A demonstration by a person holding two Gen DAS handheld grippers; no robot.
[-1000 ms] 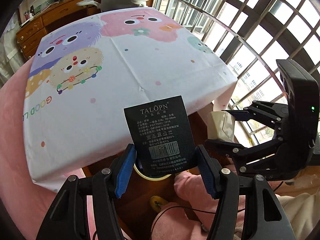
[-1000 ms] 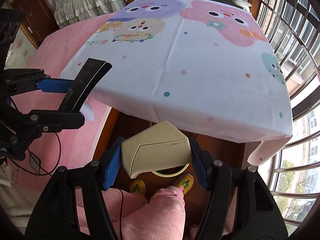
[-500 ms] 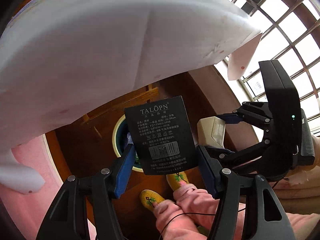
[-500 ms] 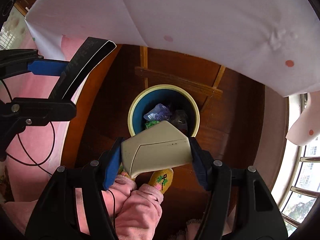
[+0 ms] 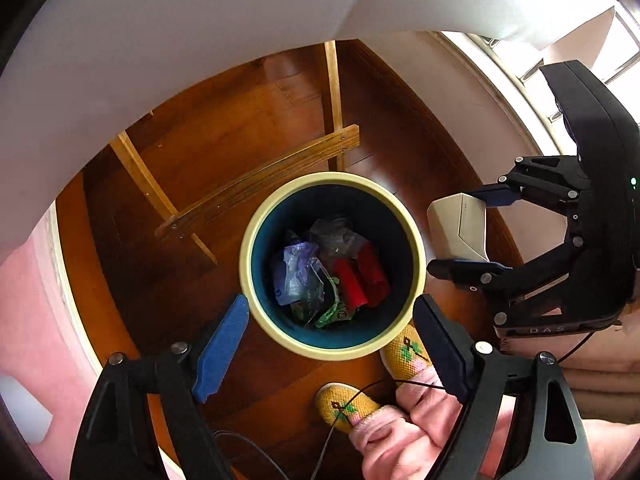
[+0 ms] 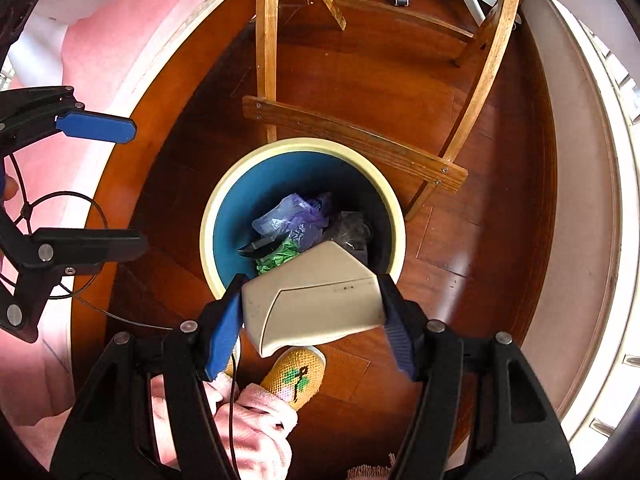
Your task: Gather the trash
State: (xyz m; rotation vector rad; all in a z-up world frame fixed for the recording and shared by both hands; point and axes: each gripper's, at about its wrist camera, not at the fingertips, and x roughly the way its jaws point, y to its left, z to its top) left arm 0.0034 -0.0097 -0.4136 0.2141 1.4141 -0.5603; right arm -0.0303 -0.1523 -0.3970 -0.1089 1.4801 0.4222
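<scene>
A cream box [image 6: 316, 292] is pinched by the right gripper [image 6: 310, 314] above the near rim of the bin [image 6: 224, 196], while the left gripper [image 5: 330, 332] is held spread and empty

Both wrist cameras look steeply down along their own tongs at the wooden floor [image 5: 168, 264] under the surface. The left view hangs almost straight over the bin [image 5: 332, 266]; the right view sits just beside it, nearer the person's slippers [image 6: 296, 372]. Both share the bin [image 6: 304, 216] and each other's tongs.
</scene>
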